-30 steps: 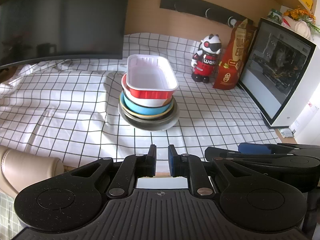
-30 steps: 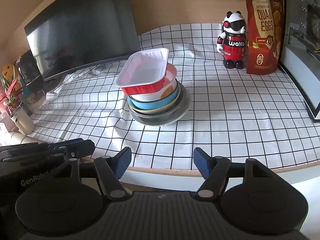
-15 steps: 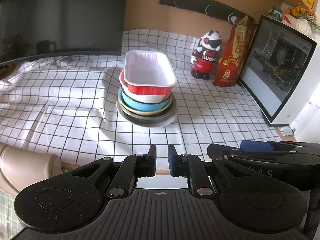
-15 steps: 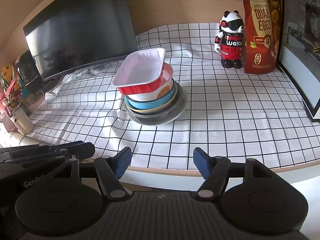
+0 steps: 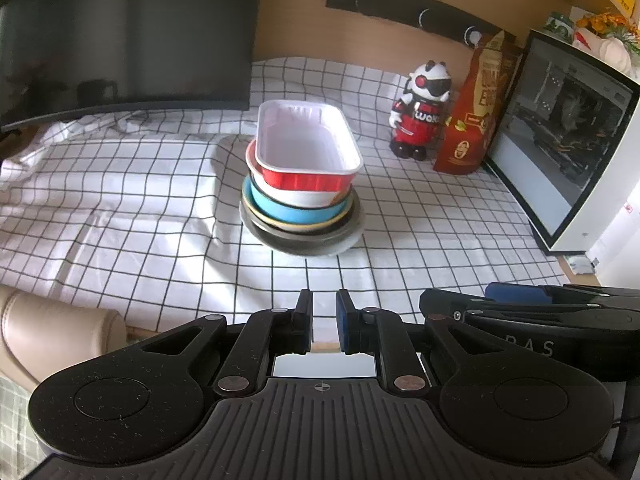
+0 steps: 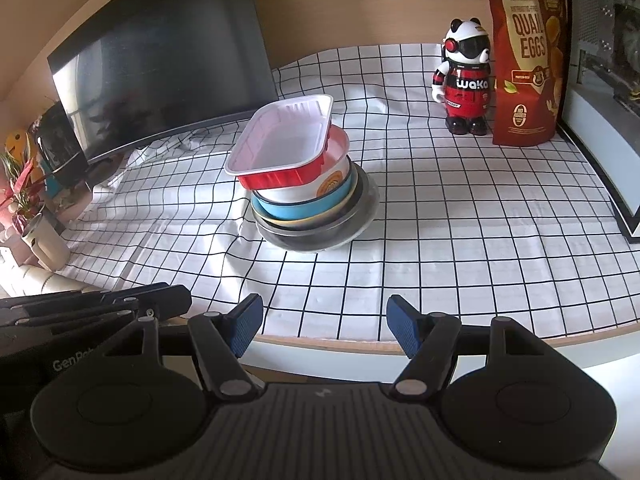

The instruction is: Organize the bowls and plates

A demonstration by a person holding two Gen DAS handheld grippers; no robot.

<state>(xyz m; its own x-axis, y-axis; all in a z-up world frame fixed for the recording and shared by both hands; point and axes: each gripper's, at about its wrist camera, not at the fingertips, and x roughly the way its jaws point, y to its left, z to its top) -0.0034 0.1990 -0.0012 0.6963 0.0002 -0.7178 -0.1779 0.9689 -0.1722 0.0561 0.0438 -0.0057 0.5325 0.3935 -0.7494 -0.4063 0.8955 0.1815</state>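
You are holding both tools back at the counter (image 6: pixel 480 280) edge, and nothing has shifted over the last second: left tool (image 5: pixel 323 322) closed and empty, right tool (image 6: pixel 324 330) half open and empty. The stack (image 5: pixel 302 196) is sitting mid-counter, nested, suggesting organizing is finished

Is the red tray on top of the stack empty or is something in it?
Empty. The red tray shows only its bare white inside in both wrist views, and it sits slightly tilted on the white bowl.
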